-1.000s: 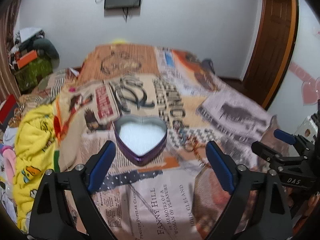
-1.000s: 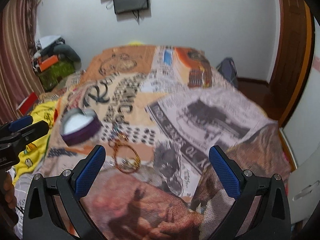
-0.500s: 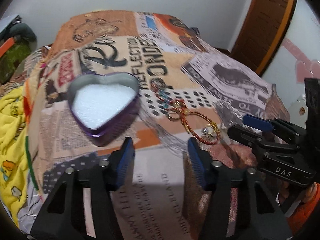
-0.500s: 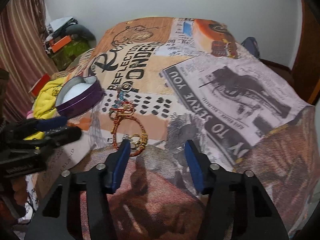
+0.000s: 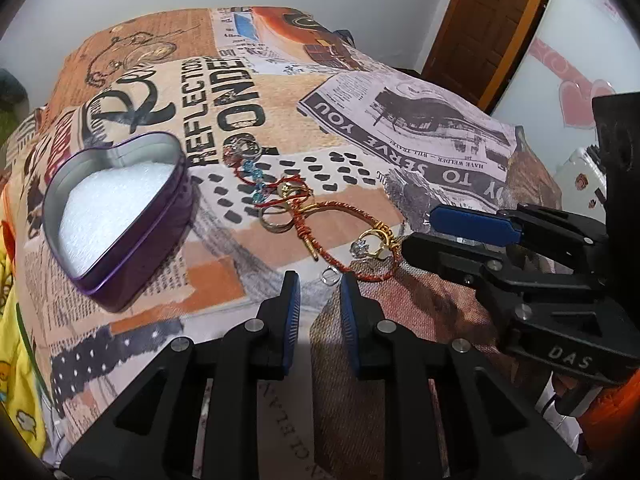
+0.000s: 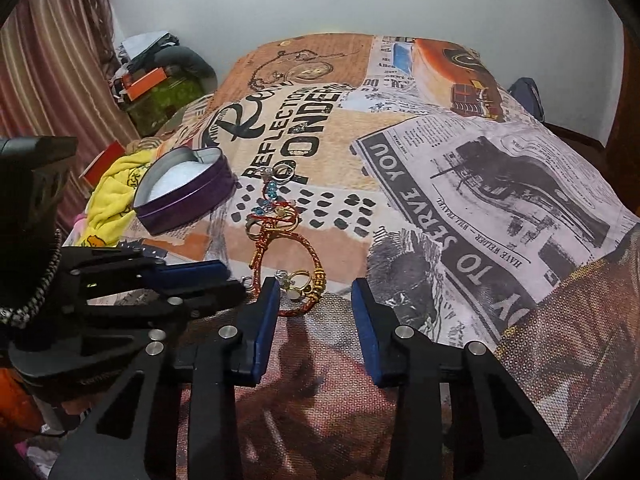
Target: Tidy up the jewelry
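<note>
Beside heart tin (image 5: 116,216), jewelry (image 5: 320,216), bedspread (image 5: 400,128)

1. The bedspread (image 5: 224,80) is printed in an orange, cream and black newspaper collage.
2. The heart-shaped tin (image 5: 120,216) is coloured purple outside, padded white inside.
3. The bracelet (image 6: 308,256) is wound in red and gold.
4. Blue pads are fitted on the black fingers (image 6: 266,312).
5. The blanket (image 6: 112,188) is done in yellow.

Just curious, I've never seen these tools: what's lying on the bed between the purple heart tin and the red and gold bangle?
In the left wrist view, between the heart tin and bangle lie a gold ring and a red cord with blue beads.
</note>
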`<move>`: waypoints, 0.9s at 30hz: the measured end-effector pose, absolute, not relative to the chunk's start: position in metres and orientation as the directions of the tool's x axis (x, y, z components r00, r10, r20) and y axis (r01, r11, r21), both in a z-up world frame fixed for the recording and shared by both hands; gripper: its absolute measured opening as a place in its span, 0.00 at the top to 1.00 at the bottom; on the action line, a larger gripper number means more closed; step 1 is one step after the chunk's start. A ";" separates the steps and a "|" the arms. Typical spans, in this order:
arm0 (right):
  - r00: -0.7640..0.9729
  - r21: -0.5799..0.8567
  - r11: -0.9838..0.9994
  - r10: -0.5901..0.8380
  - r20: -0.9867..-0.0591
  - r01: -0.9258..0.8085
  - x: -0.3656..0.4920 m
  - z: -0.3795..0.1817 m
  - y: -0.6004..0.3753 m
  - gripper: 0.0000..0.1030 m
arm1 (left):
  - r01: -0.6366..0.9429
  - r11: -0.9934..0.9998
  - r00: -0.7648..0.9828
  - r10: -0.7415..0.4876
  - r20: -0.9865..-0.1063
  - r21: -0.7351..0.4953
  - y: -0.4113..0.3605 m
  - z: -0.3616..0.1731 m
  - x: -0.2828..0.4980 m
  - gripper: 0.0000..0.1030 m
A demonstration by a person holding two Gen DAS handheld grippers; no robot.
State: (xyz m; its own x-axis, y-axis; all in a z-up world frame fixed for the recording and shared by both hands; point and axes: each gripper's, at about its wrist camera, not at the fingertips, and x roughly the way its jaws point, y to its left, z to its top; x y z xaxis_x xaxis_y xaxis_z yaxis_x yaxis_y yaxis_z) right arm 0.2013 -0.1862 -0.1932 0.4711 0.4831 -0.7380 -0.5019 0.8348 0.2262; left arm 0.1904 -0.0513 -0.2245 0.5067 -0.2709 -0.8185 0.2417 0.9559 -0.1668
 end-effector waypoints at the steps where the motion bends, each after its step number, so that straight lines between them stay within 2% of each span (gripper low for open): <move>1: 0.468 0.229 0.832 0.486 -0.738 -0.505 0.202 -0.194 -0.185 0.72 | 0.247 0.955 0.506 -0.271 -0.819 -0.163 -0.053 -0.225 0.191 0.80; 4: 0.462 0.232 0.829 0.490 -0.739 -0.509 0.202 -0.195 -0.185 0.74 | 0.268 0.952 0.510 -0.268 -0.817 -0.145 -0.057 -0.228 0.194 0.81; 7: 0.461 0.228 0.829 0.488 -0.742 -0.511 0.202 -0.196 -0.184 0.76 | 0.281 0.952 0.516 -0.257 -0.817 -0.122 -0.061 -0.229 0.195 0.91; 27: 0.434 0.192 0.826 0.459 -0.775 -0.530 0.210 -0.207 -0.161 0.84 | 0.203 0.963 0.567 -0.264 -0.780 -0.178 -0.029 -0.214 0.182 0.91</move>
